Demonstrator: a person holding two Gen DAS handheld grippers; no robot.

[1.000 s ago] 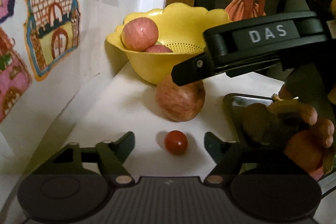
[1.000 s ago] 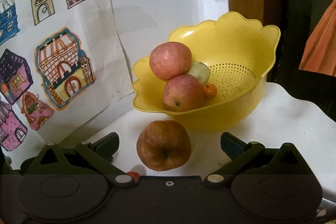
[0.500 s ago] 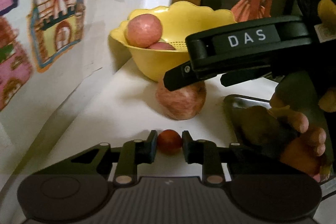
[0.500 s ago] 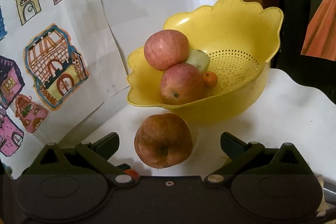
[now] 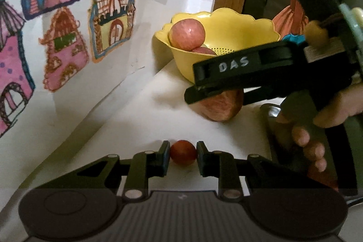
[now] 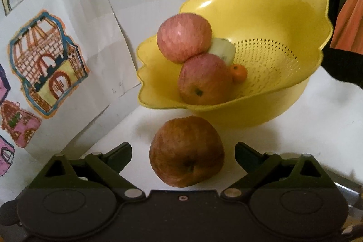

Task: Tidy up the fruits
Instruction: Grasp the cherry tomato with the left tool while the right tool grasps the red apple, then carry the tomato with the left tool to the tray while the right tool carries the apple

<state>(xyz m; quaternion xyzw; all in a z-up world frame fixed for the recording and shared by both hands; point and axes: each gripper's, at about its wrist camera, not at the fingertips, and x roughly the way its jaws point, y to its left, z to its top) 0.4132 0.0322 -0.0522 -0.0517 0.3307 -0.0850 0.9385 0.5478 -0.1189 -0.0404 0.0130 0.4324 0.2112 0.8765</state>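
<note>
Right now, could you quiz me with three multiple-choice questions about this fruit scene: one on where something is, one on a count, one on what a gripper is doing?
1. Where does the brownish apple lie?
A. in the colander
B. on the white tabletop before the yellow colander
C. on the metal tray

2. How many red apples are in the colander?
A. two
B. four
C. none

3. What state is the left gripper in?
A. wide open
B. out of view
C. closed around the small red fruit

Answers: 1 B, it sits on the white tabletop between the right gripper's open fingers. 2 A, one red apple rests on another. 3 C, both fingers flank it closely.
</note>
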